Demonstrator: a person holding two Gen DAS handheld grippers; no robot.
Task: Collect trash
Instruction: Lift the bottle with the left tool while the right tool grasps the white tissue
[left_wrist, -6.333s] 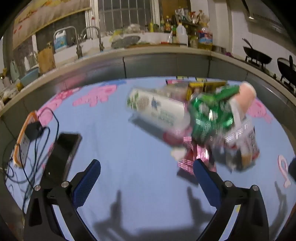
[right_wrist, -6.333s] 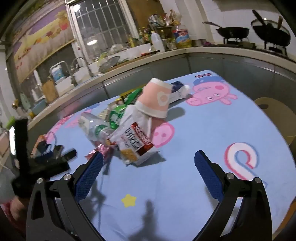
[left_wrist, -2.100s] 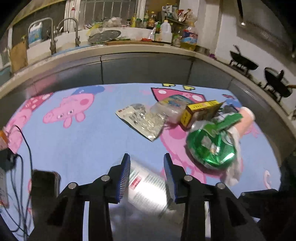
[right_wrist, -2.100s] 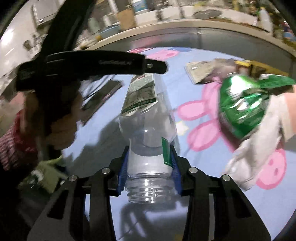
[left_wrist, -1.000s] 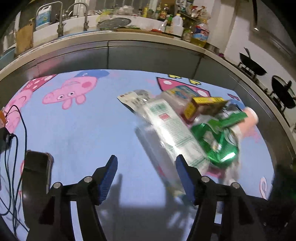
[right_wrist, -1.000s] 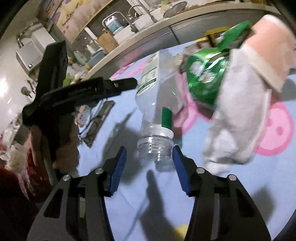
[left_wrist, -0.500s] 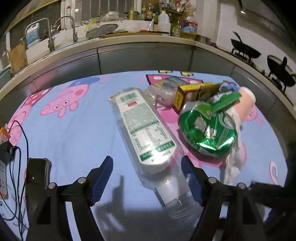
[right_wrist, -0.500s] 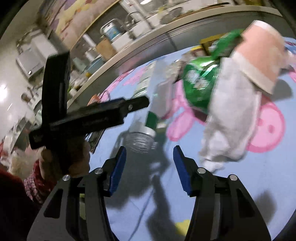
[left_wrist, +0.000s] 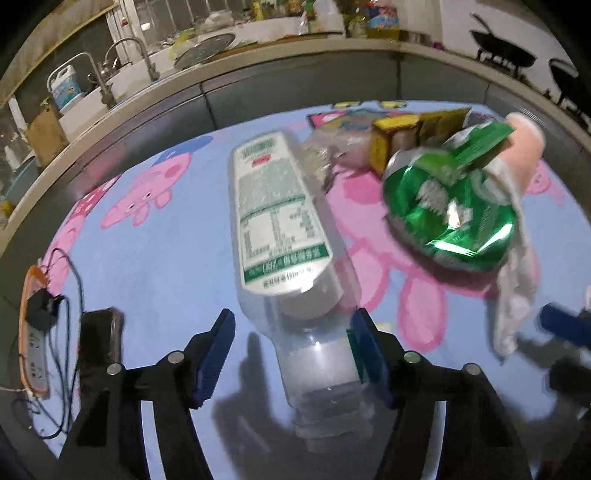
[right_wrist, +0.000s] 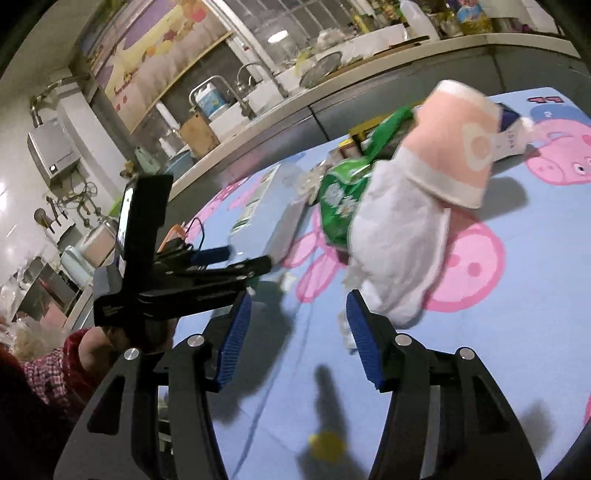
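Note:
A clear plastic bottle (left_wrist: 280, 221) with a white and green label lies on the blue cartoon tablecloth (left_wrist: 155, 258), neck end toward me. My left gripper (left_wrist: 291, 350) straddles the neck end with its jaws closing. The right pad is at the bottle's side and a gap shows at the left pad. To the right lie a green foil bag (left_wrist: 450, 206), a pink paper cup (left_wrist: 524, 147) and white crumpled paper (right_wrist: 399, 243). My right gripper (right_wrist: 297, 299) is open just before that paper, with nothing between its fingers. A hand holds the left gripper (right_wrist: 240, 258) in the right wrist view.
A yellow box (left_wrist: 395, 140) and clear wrappers lie behind the bottle. A dark phone (left_wrist: 99, 343) and a power strip (left_wrist: 35, 332) with cables sit at the table's left edge. A counter with a sink (left_wrist: 129, 74) curves behind the table.
My right gripper let go of the bottle and drew away toward the white paper. My left gripper came down over the bottle's neck end, and its jaws narrowed.

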